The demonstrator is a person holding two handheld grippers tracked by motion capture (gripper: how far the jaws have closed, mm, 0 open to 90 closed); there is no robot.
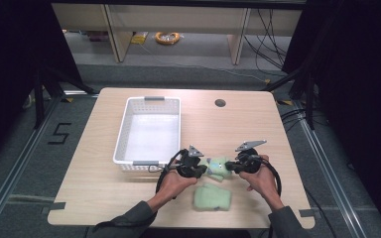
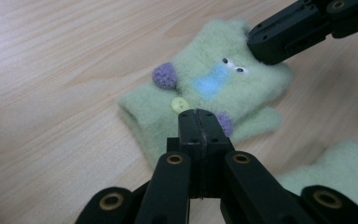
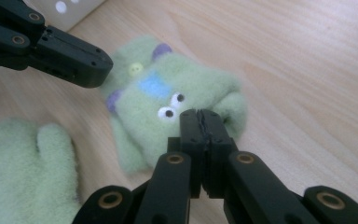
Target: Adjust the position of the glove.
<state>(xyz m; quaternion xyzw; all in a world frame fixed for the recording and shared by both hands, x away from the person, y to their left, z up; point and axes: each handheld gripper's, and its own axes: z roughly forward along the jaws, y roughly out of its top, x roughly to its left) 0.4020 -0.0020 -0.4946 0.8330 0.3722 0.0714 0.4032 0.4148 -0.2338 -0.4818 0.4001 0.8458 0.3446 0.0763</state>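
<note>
The decorated mitten (image 1: 217,167) lies flat on the wooden table (image 1: 104,193), near its front edge, between your two grippers and just right of the white basket (image 1: 151,126). Your left gripper (image 2: 198,116) has its jaws pressed together at the cuff end, beside the yellow button (image 2: 180,104); whether any fleece is pinched between them cannot be told, since the tips hide the contact. Your right gripper (image 3: 200,119) is likewise closed, at the fingertip end just past the two googly eyes (image 3: 171,106), and again no cloth shows clearly between the jaws.

If only a thin tuft of fleece is caught at either end, a lift will likely slip it free and the mitten will droop or drop. Pulling the ends apart could stretch the knit or strain the button. The plain second mitten (image 1: 212,197) lies just in front and could be dragged along by a forearm or cable.

No brand or label is readable on the mittens; the only writing is a "5" (image 1: 59,133) marked on the floor left of the table.
</note>
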